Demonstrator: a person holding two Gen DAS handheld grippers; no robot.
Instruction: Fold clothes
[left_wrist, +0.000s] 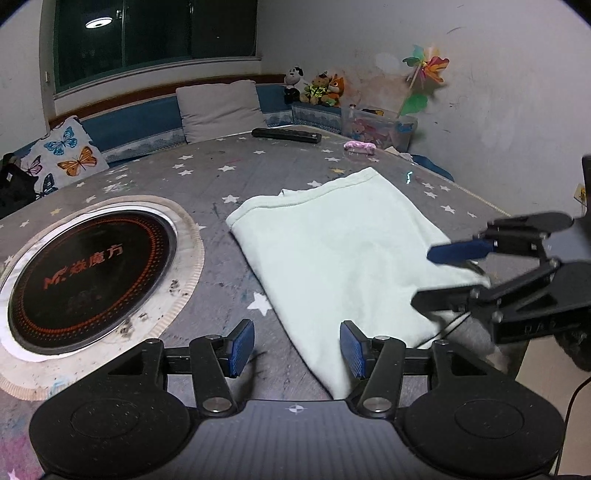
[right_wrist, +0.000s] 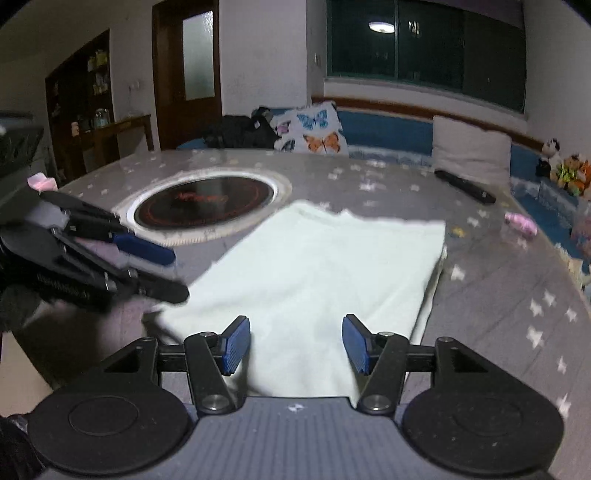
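Observation:
A pale mint-green garment (left_wrist: 343, 258) lies folded flat on the grey star-print table (left_wrist: 207, 177); it also shows in the right wrist view (right_wrist: 314, 280). My left gripper (left_wrist: 297, 347) is open and empty, hovering over the garment's near left edge. My right gripper (right_wrist: 295, 343) is open and empty, just above the garment's near end. From the left wrist view the right gripper (left_wrist: 424, 275) sits at the garment's right corner with its jaws apart. From the right wrist view the left gripper (right_wrist: 177, 273) sits at the garment's left edge.
A round black induction cooktop (left_wrist: 88, 277) is set in the table left of the garment. A black remote (left_wrist: 286, 135) and a small pink item (left_wrist: 359, 146) lie at the far side. A bench with cushions (left_wrist: 219, 110) and plush toys (left_wrist: 317, 88) lines the wall.

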